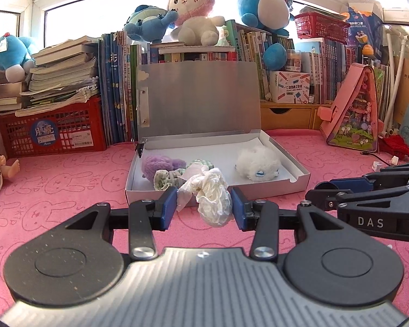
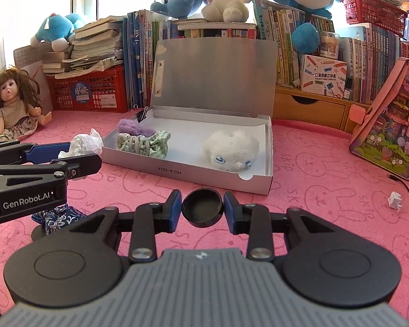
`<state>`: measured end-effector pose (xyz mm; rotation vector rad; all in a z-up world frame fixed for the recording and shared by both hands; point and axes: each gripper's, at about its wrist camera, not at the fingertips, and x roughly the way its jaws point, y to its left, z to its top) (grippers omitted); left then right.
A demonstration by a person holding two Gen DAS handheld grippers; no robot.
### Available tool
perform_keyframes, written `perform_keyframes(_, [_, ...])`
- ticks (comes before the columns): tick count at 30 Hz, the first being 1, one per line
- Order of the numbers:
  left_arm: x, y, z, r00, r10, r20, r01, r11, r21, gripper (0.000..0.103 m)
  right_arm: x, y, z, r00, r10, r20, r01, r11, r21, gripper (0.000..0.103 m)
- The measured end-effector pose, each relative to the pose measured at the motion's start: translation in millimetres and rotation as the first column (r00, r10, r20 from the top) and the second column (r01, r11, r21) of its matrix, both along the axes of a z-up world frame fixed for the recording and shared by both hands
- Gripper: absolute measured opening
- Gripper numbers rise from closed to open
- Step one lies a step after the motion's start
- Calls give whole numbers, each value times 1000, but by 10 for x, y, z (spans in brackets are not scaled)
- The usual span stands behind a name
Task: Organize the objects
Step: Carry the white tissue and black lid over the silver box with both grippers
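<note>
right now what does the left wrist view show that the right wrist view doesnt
Only the left wrist view: the left gripper seen head-on, clamped on the crumpled white wad, which hides part of the box's front wall.

Only the right wrist view: the right gripper shut on a round black lid, the whole doll, and blue patterned cloth on the mat.

Both: the open grey box holding the white plush, purple plush and green checked cloth.

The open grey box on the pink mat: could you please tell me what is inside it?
Inside the grey box: a purple fluffy toy, bundled green checked cloth and a white plush. Anything beneath them is hidden.
</note>
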<state>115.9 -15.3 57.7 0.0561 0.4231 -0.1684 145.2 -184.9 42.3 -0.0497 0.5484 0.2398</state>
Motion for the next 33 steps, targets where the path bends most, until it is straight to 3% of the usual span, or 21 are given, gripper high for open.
perform_keyframes(11, [498,36,157,1000,18,-6,-18,1000,2,49,446,-87,224,1000,-8,-13,9,999,36,39])
perform_keyframes(22, [1348,81,388,998,14,-61,-17,999,-41,49,1272,-243,379,995,-28,-98,39,993,109,39])
perform_keyframes(27, [1883,140,276,993,42,-113,-48,998,-49,49,1742,-273,325,989,-54,-138,71,989,126,39])
perform_keyframes(33, [2324,233,9,981,80,-174,-90,995,-46,49,2235,-363,44,974,-92,-207,129,976,173,39])
